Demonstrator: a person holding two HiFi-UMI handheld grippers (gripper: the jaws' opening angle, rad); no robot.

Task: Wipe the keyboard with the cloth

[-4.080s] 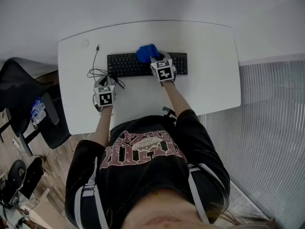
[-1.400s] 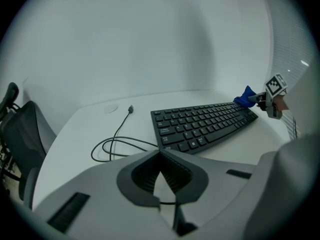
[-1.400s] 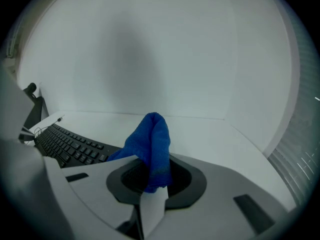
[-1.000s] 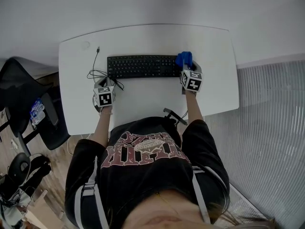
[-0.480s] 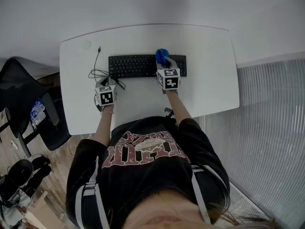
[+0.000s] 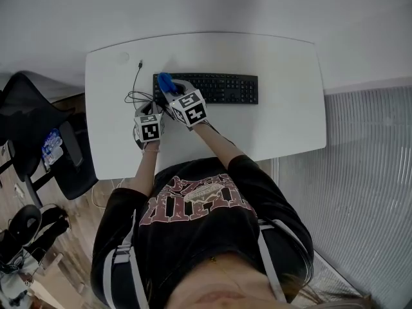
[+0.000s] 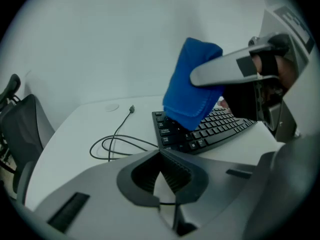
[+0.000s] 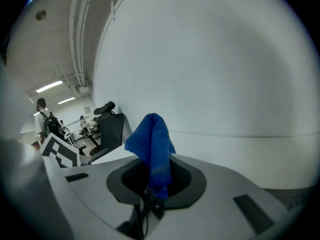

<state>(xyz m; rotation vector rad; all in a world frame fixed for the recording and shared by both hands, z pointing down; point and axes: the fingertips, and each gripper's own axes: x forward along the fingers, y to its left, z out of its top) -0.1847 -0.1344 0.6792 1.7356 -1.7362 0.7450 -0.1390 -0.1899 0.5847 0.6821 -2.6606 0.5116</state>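
The black keyboard (image 6: 215,88) lies across the back half of the white desk (image 6: 283,118). My right gripper (image 6: 172,92) is shut on the blue cloth (image 6: 166,82) over the keyboard's left end. In the left gripper view the cloth (image 7: 190,91) hangs from the right gripper (image 7: 227,69) onto the leftmost keys (image 7: 175,134). The right gripper view points up at the wall, with the cloth (image 8: 152,146) bunched between its jaws. My left gripper (image 6: 148,111) rests on the desk just left of the right one, jaws shut and empty (image 7: 160,174).
A black cable (image 6: 134,94) runs in loops from the keyboard's left end, with its plug (image 7: 131,109) loose on the desk. A black office chair (image 6: 26,127) stands left of the desk. A wall runs close behind the desk's far edge.
My right gripper has swept the cloth leftward along the keyboard, from the right end a second ago to the left end. The left gripper has stayed put.
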